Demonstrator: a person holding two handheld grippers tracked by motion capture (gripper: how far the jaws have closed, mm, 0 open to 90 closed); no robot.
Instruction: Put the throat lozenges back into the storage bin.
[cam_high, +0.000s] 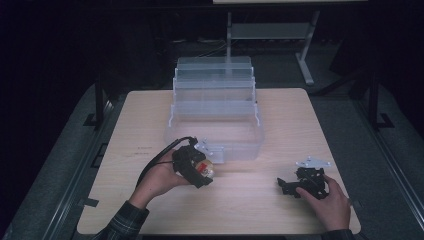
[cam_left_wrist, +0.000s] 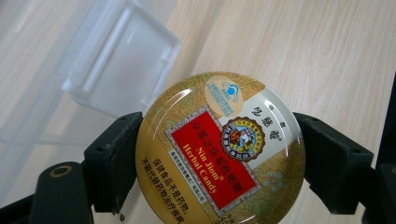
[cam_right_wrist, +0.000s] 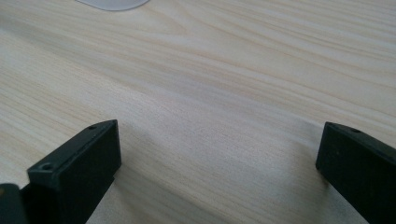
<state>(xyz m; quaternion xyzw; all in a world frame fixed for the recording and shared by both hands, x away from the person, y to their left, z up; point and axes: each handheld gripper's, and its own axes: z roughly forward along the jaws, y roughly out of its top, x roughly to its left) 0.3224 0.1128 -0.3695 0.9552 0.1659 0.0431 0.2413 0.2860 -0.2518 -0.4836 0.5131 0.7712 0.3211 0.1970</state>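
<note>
A round gold candy tin (cam_left_wrist: 219, 149) with a red label reading "Nin Jiom Herbal Candy" sits clamped between the two black jaws of my left gripper (cam_left_wrist: 219, 158). In the high view that left gripper (cam_high: 196, 167) holds the tin (cam_high: 204, 168) just above the table, close to the front latch (cam_high: 212, 151) of a clear plastic storage box (cam_high: 215, 107). My right gripper (cam_high: 291, 186) rests low at the table's right front, its jaws wide apart over bare wood (cam_right_wrist: 219, 154) with nothing between them.
The clear box has stepped tiers and stands open at the table's middle back. A pale wooden tabletop (cam_high: 280, 125) stretches around it. Beyond the table are a dark floor and a metal stand (cam_high: 305, 55).
</note>
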